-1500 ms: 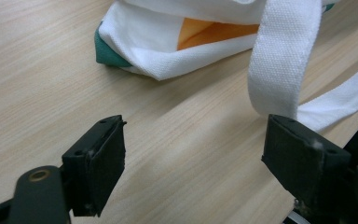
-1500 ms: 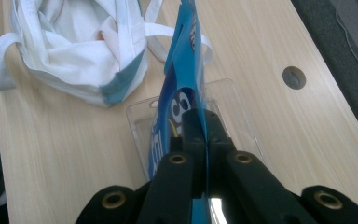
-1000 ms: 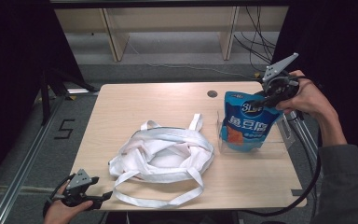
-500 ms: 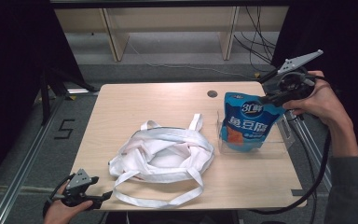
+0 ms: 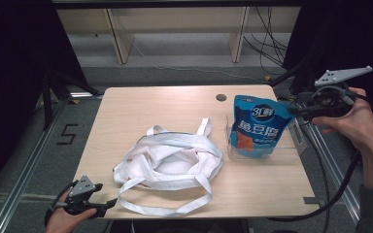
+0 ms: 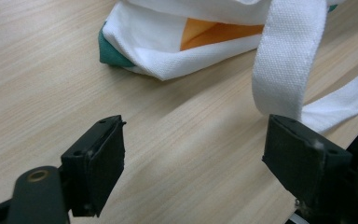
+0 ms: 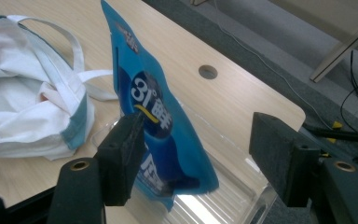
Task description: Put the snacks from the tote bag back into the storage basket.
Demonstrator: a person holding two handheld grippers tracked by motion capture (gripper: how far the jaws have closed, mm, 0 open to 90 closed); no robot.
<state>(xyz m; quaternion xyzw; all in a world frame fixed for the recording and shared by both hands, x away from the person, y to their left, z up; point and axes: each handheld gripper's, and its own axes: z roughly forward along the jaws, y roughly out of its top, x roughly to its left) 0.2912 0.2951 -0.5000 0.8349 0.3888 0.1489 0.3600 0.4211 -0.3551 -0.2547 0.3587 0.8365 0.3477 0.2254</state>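
Note:
A blue snack pouch stands upright in a clear plastic tray at the table's right side. My right gripper hovers just right of the pouch's top corner. Its jaws have just been opening and stand wide, with no pad touching the pouch ahead of my right gripper. A crumpled white tote bag lies mid-table. My left gripper rests low at the front left edge. In its own view the left gripper is open, with a white strap looping just beyond its right jaw.
A round cable hole sits near the table's far edge. The tote's long handles trail toward the front edge. Bare wood lies left of the bag. Shelving and cables stand beyond the table.
My right gripper has opened, let go of the pouch's top and drawn back to the right and slightly up. The pouch stays upright in the tray. My left gripper has kept still.

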